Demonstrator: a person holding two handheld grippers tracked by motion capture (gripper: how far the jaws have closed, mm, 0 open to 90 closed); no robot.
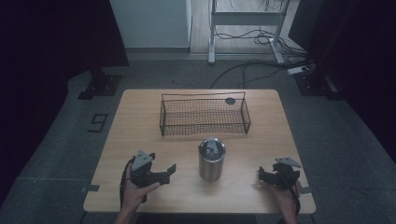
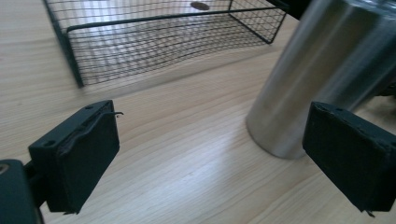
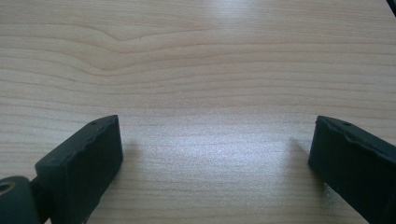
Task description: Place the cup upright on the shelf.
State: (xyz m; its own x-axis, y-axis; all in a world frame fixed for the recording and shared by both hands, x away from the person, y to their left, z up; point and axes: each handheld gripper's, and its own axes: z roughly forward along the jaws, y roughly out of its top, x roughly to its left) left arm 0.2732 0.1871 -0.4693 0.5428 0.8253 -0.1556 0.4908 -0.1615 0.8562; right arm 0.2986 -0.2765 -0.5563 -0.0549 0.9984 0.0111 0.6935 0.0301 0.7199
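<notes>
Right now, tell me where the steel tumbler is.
In the high view the steel tumbler stands upright near the table's front middle, between the left gripper and right gripper, on the near side of the wire basket.

Steel tumbler top running off frame edge in left gripper view. Wire basket far side getting cropped. Small dark disc beyond basket staying unidentifiable.

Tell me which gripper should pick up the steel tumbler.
Probably the left gripper: it sits open, angled toward the steel tumbler, which stands just past one jaw in its own view. The right gripper, also open, faces bare table.
</notes>
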